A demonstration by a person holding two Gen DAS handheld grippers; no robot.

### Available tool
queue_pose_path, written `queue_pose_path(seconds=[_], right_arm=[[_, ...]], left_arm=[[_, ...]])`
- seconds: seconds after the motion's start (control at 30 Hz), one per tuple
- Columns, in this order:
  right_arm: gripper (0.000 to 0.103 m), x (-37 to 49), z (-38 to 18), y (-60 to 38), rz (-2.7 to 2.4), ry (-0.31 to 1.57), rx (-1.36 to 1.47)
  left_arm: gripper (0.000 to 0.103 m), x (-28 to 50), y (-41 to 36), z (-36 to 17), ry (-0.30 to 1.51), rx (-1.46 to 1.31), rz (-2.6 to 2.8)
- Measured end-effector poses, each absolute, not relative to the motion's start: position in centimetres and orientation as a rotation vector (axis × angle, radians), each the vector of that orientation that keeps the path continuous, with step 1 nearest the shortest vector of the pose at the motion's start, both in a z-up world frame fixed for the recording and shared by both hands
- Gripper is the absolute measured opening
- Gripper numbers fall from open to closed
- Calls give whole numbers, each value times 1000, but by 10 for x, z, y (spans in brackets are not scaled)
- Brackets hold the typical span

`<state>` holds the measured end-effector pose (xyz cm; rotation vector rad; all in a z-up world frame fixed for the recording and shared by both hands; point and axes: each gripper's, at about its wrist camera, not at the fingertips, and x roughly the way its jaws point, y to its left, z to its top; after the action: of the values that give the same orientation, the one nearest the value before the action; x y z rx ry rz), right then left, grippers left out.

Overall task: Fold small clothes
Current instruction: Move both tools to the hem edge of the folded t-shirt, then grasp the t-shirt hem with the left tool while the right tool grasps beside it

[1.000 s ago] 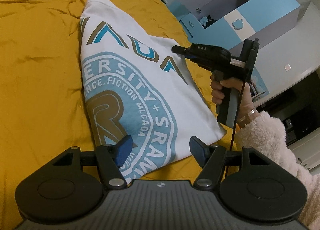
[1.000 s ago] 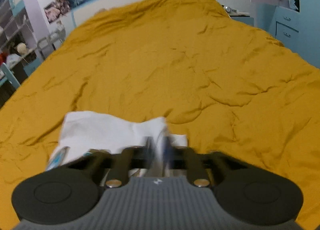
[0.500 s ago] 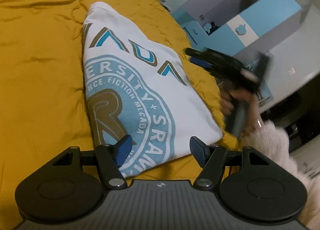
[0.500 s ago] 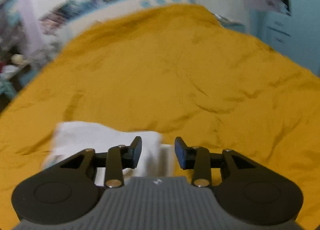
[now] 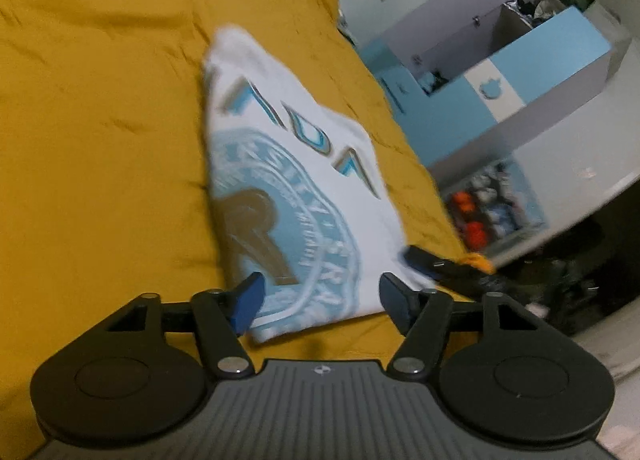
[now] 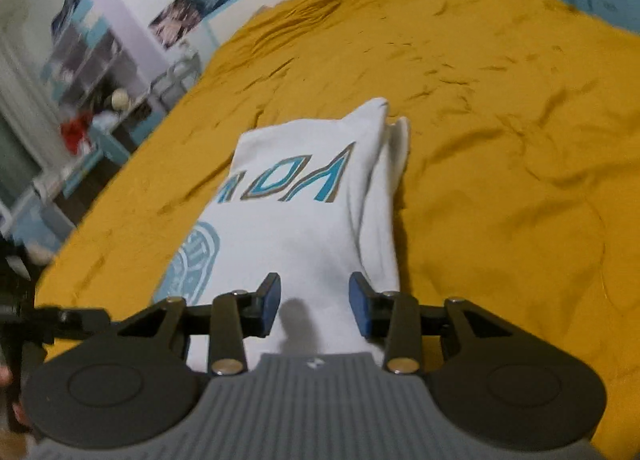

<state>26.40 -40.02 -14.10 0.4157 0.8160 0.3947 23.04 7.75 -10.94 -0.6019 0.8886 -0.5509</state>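
A folded white T-shirt [image 5: 296,188] with a light blue and brown round print lies on the yellow bedspread [image 5: 100,140]. My left gripper [image 5: 320,300] is open and empty, just above the shirt's near edge. The tip of my right gripper [image 5: 424,262] shows low at the shirt's right corner. In the right wrist view the same shirt [image 6: 304,212] lies folded with its layered edge on the right, and my right gripper [image 6: 314,306] is open over its near end, holding nothing.
The bed's right edge drops to a blue and white cabinet [image 5: 520,72] and a bin of small coloured things [image 5: 488,208]. In the right wrist view, shelves [image 6: 80,100] stand left of the bed, and the bedspread [image 6: 500,140] stretches far ahead and right.
My right gripper has let go of the shirt, opened and dropped low to the shirt's corner; its view swung round onto the folded shirt. My left gripper shifted slightly and stayed open.
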Motion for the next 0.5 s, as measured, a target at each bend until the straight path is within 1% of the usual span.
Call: queue_pose_path(seconds=[0.03,0.07,0.13,0.17,0.2,0.23,0.3,0.33,0.37,0.5], right_arm=[[38,262,-136,-402,382,798,432],[46,256,-130,-404,368,768,442],[53,242,-119,-401,358,728,440],[53,237,-117,-398,363,722,441],[53,233,-115,-398,366,721,442],[53,230,-113,-397,366,718,441],[53,221,-112,-392,379,723,428],[54,218,-112,-386,405,724,408],[56,214,-113,-382,423,717,385],[58,203,-115,-367,425,714,317]], left_arm=[[78,222,79,-104,869,-545,-525],[79,213,77,-99,852,-474,-504],[79,201,70,-96,846,-349,-482],[78,197,63,-97,850,-281,-478],[75,195,57,-100,849,-226,-471],[71,193,51,-101,840,-180,-468],[35,190,42,-106,825,-122,-478],[30,191,38,-108,825,-111,-473],[28,191,36,-110,823,-100,-461],[27,196,30,-114,827,-72,-436]])
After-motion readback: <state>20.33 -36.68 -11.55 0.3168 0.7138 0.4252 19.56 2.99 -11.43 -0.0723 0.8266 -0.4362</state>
